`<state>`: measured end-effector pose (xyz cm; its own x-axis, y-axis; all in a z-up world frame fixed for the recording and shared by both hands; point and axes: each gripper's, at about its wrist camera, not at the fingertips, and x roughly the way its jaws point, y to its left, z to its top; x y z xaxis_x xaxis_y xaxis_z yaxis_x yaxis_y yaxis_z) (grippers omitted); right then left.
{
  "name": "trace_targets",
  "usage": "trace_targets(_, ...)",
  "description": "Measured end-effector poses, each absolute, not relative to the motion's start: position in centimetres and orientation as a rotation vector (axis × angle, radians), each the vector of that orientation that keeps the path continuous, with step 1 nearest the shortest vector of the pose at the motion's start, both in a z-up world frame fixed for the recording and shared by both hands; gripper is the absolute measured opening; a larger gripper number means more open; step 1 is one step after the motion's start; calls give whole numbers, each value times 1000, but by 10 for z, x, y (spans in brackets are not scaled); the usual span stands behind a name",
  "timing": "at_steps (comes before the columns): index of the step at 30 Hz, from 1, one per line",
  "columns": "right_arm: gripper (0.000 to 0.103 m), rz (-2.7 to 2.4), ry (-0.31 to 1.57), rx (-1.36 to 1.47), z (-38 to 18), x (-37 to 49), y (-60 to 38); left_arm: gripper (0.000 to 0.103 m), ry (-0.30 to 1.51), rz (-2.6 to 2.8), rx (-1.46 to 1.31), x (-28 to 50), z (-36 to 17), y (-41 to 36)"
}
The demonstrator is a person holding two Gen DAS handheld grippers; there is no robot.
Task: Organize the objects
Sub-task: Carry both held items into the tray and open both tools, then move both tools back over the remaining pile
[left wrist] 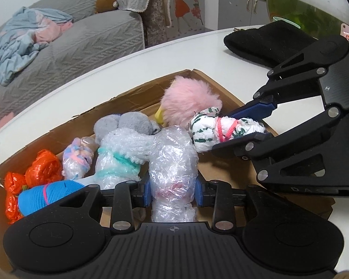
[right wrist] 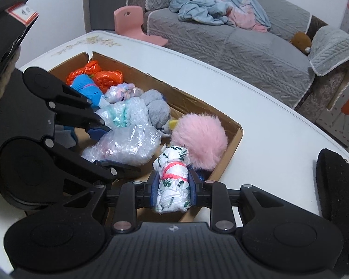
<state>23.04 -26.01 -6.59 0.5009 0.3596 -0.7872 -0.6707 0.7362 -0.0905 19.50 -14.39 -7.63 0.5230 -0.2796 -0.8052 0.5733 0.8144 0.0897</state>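
Note:
An open cardboard box [left wrist: 132, 90] [right wrist: 197, 100] lies on the white table. My left gripper [left wrist: 172, 194] [right wrist: 114, 148] is shut on a bubble-wrap bundle [left wrist: 173, 160] [right wrist: 130, 146], low in the box near its front. My right gripper [right wrist: 173, 190] [left wrist: 230, 130] is shut on a white bundle with green print and a pink tie [right wrist: 173, 181] [left wrist: 211, 130]. That bundle sits at the box's right end, against a pink fluffy ball [left wrist: 190, 100] [right wrist: 201, 139].
The box also holds a grey plush [left wrist: 125, 125], another bubble-wrapped bundle [left wrist: 118, 160], a small pastel bundle [left wrist: 78, 160], orange bags [left wrist: 41, 169] and a blue bundle [left wrist: 46, 197]. A black cloth [left wrist: 267, 44] and a fish bowl [left wrist: 309, 2] stand beyond. A grey sofa [right wrist: 244, 46] lies behind.

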Motion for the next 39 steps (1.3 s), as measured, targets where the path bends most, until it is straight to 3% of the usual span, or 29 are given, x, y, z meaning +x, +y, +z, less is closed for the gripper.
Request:
trace_targets(5, 24, 649, 855, -435, -64, 232, -258, 48, 913, -529, 370, 197, -75, -144)
trace_targets(6, 24, 647, 855, -437, -63, 233, -258, 52, 921, -528, 370, 197, -75, -144)
trace_targets(9, 31, 652, 865, -435, -60, 233, -258, 80, 942, -546, 368, 196, -74, -143)
trace_targets(10, 34, 656, 868, -437, -59, 233, -257, 82, 944, -553, 370, 194, -74, -144)
trace_targets(20, 40, 642, 854, -473, -52, 225, -256, 83, 939, -560, 361, 186, -66, -143)
trace_targets(23, 49, 624, 847, -478, -48, 225, -257, 84, 943, -561, 357, 185, -63, -141)
trace_targets(39, 53, 626, 853, -497, -48, 217, -249, 86, 956, -536, 328, 174, -56, -123)
